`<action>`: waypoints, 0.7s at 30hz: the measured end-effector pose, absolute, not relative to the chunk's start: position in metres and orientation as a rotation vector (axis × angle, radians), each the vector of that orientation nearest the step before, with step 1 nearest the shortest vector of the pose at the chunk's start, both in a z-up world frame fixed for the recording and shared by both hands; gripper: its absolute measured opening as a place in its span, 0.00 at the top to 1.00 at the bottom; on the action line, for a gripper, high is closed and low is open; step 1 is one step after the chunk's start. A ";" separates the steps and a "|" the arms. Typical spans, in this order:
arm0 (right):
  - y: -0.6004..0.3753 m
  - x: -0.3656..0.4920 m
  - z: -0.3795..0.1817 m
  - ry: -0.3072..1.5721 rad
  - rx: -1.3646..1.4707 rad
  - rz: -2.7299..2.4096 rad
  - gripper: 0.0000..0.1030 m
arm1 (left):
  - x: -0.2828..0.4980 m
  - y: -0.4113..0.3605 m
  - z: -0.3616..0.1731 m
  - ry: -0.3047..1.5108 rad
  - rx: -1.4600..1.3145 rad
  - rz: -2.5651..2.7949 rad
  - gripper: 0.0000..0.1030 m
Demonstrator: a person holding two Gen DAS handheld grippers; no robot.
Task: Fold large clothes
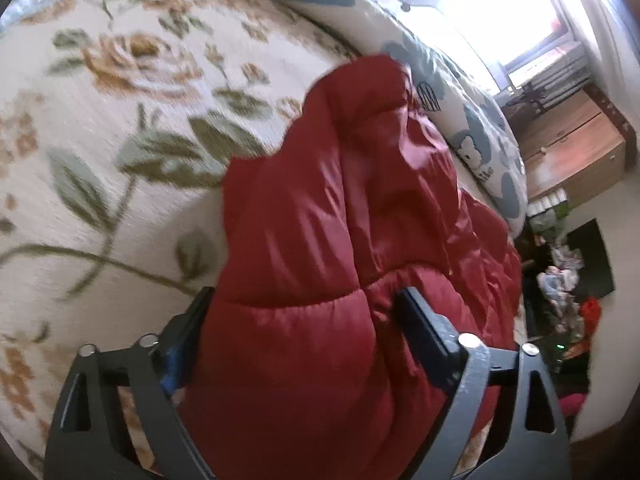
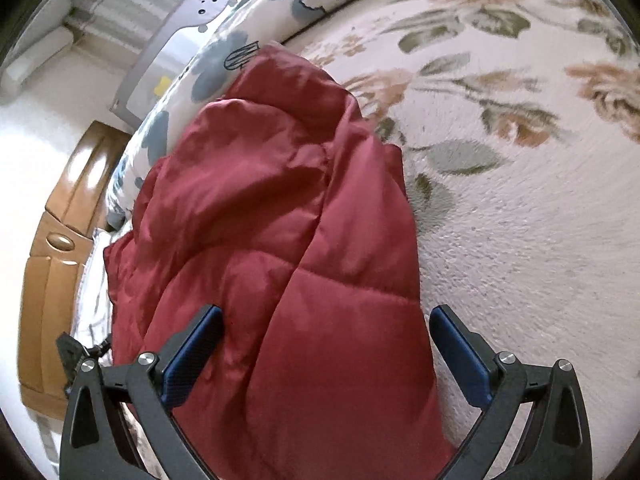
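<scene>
Red quilted puffer jacket (image 1: 340,240): left tool (image 1: 304,312) pinches it; right tool (image 2: 326,326) gapes.

Floral bedspread (image 2: 520,240) covers the bed. Blue-patterned quilt (image 2: 224,64) bunched along its far edge. Wooden cabinet (image 1: 576,148) beyond the bed, bright window (image 1: 504,16) above it.

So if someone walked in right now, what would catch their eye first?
The red puffy jacket dominates, heaped on the cream floral bedspread. The left gripper has a thick fold bunched between its fingers, and the right gripper straddles the jacket with its fingers spread wide.
</scene>
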State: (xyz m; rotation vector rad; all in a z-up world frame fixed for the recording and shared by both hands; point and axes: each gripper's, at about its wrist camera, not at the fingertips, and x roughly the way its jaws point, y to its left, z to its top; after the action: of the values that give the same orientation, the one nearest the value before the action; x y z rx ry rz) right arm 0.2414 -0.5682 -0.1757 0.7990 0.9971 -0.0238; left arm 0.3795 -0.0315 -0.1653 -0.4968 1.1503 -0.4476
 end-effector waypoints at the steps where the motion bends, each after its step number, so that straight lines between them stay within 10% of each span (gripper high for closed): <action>1: -0.569 0.244 -0.182 1.009 0.831 -0.004 0.00 | 0.381 -0.032 -0.170 1.166 -0.508 -0.449 0.03; 7: -0.563 0.252 -0.196 1.010 0.895 0.085 0.03 | 0.378 -0.042 -0.173 1.158 -0.507 -0.493 0.18; 15: -0.560 0.240 -0.178 0.986 0.897 0.128 0.49 | 0.364 -0.049 -0.142 1.107 -0.431 -0.527 0.56; 21: -0.555 0.223 -0.159 0.978 0.869 0.135 0.57 | 0.343 -0.043 -0.120 1.080 -0.431 -0.546 0.62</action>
State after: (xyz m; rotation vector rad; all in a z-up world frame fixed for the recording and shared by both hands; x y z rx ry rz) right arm 0.2229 -0.5546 -0.1587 0.8693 0.9782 0.1351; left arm 0.3430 -0.0427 -0.1196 -0.4306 1.0804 -0.5461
